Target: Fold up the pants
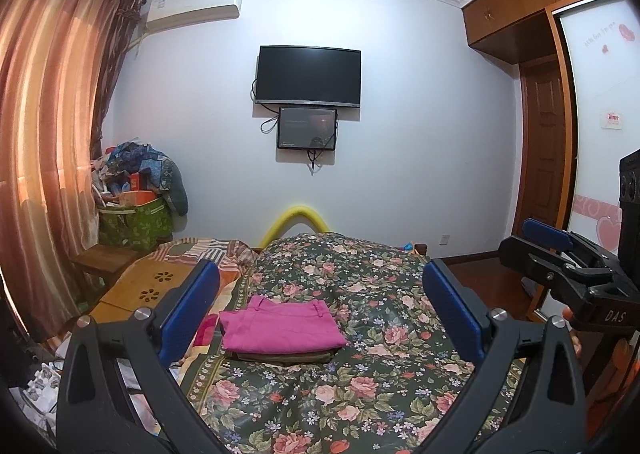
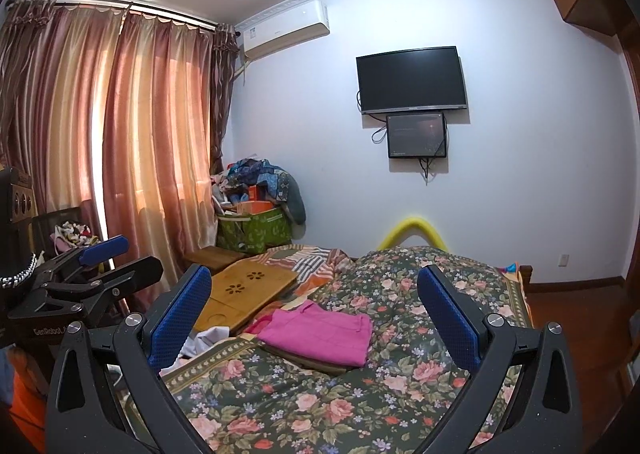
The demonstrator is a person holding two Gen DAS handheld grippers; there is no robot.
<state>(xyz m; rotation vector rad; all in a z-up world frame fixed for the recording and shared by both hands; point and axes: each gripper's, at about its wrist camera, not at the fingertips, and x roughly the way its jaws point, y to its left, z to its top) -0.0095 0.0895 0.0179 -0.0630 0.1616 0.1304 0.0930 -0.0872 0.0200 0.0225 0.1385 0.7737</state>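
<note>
Folded pink pants (image 1: 282, 328) lie flat on a folded olive garment (image 1: 280, 357) on the floral bedspread (image 1: 360, 394). They also show in the right wrist view (image 2: 320, 334). My left gripper (image 1: 320, 318) is open and empty, held above the bed short of the stack. My right gripper (image 2: 314, 314) is open and empty too, raised above the bed. The right gripper also shows at the right edge of the left wrist view (image 1: 568, 258). The left gripper shows at the left edge of the right wrist view (image 2: 112, 262).
A bamboo lap tray (image 2: 240, 294) lies on the bed's left side, with white cloth (image 2: 204, 342) near it. A green storage box (image 2: 256, 230) piled with clothes stands in the corner by the curtains (image 2: 120, 154). A TV (image 1: 308, 76) hangs on the far wall.
</note>
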